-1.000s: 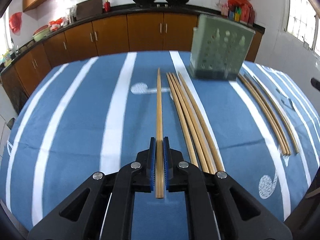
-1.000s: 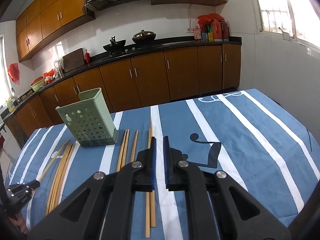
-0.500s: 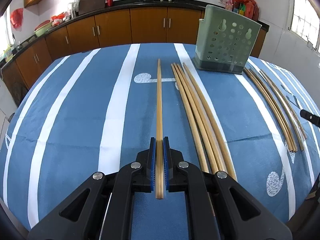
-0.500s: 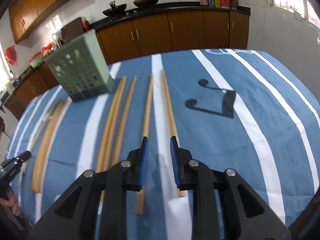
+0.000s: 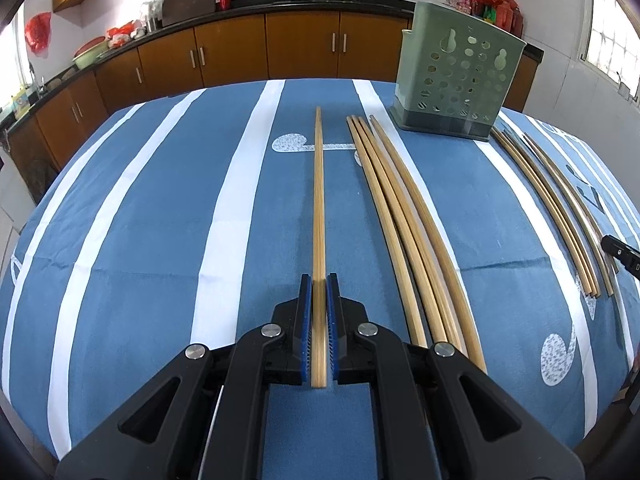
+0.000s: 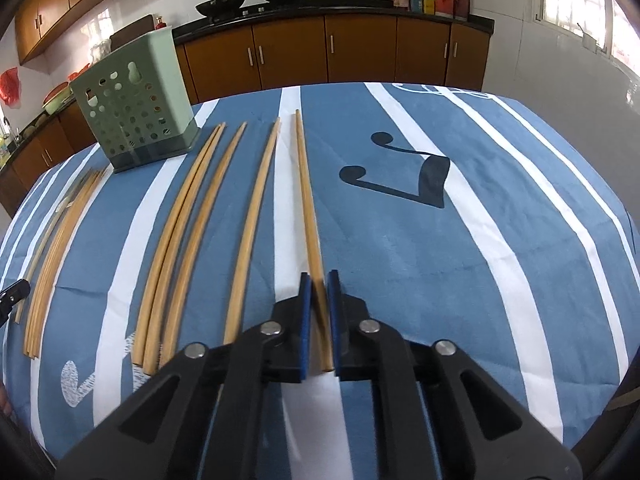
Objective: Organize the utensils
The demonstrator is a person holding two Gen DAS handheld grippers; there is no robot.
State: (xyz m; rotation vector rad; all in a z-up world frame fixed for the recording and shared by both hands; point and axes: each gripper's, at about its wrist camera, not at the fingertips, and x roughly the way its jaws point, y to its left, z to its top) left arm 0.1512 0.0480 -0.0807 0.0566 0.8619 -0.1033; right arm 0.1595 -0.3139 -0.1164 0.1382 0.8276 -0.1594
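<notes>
The right gripper (image 6: 319, 280) had dropped to straddle a chopstick (image 6: 306, 196) right of the caddy (image 6: 134, 120) — jaws spread — while the left gripper (image 5: 319, 284) kept pinching its own.

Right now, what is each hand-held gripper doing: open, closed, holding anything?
Left hand-held gripper: closed on a chopstick.
Right hand-held gripper: open, pads either side of another chopstick, not yet clamped.
</notes>
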